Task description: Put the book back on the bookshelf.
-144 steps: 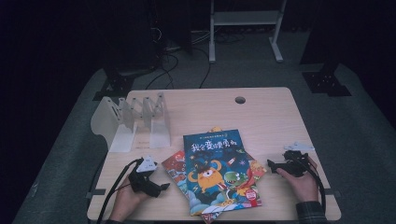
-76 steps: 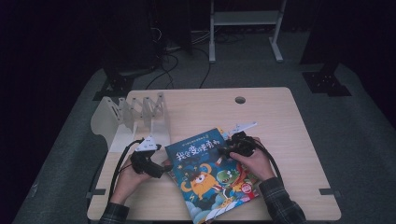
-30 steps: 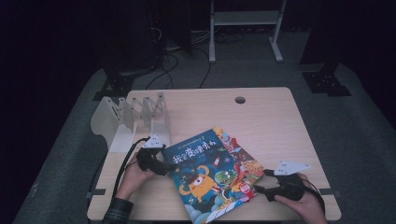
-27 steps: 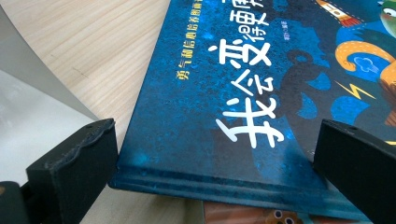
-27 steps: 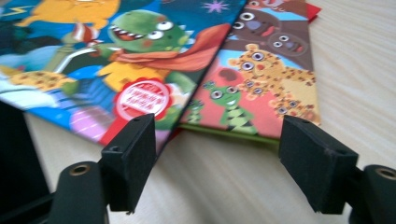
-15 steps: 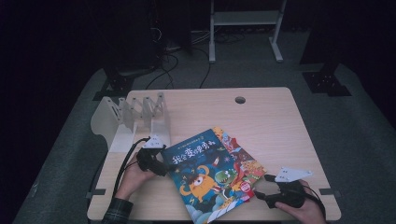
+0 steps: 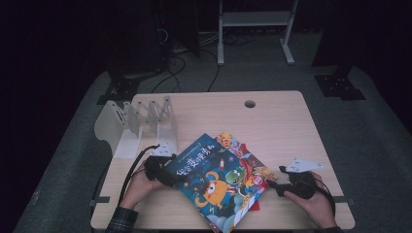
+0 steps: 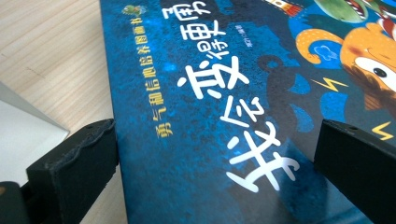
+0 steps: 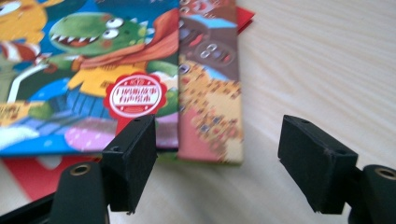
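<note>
count: one table (image 7: 282, 126), light wood, with one round cable hole (image 7: 249, 104) near its far edge. one white slotted rack (image 7: 141, 124) at the far left part of the top. books: a stack, top one is the blue monster book (image 7: 214, 182), lying skewed to the table edges. under it at least one more book with a busy orange-brown cover (image 9: 210, 100) and a red one (image 9: 32, 175) at the very bottom; exact total i can't tell. two hand-held grippers.

left gripper (image 7: 163, 170): at the blue book's left corner, just in front of the rack. in the left gripper view its jaws stand wide, one over bare wood beside the spine edge, the other over the cover. whether the pads press on the book can't be told.

right gripper (image 7: 277, 186): on the table right of the stack, jaws apart, nothing between them. in the right gripper view one jaw sits in front of the blue book's corner, the other over bare wood. jaws have just been closing slightly, nothing in the gap.

edges: the stack's near corner reaches the near table edge. the lower books stick out past the blue one on the right and far sides. rack overhangs the left table edge a bit.

open room: whole far right half of the top is bare, and so is the strip between stack and right edge apart from the right gripper. left side is tight: rack, left gripper and book corner all close together.
</note>
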A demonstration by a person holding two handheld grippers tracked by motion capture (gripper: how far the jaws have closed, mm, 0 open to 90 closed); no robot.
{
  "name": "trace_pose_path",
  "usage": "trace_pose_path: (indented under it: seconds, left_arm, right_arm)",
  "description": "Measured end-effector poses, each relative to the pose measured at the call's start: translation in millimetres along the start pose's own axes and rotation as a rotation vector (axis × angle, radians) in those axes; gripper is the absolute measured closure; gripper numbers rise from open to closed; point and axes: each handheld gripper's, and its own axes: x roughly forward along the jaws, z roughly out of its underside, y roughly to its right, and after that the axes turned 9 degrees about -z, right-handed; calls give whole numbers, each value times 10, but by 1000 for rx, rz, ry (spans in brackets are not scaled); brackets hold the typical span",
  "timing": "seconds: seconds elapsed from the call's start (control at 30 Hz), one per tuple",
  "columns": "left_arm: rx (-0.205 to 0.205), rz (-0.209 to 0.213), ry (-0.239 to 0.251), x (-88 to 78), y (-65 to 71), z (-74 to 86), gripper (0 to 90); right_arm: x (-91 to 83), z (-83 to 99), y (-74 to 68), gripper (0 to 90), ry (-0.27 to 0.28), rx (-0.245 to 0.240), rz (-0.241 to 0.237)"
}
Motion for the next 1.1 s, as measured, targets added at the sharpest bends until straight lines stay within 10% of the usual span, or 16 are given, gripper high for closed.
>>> trace_pose_path:
  seconds: [1.1]
  left_arm:
    - [4, 6, -5, -23, 19, 14, 0]
  right_arm:
    - [181, -181, 200, 273, -14, 10, 89]
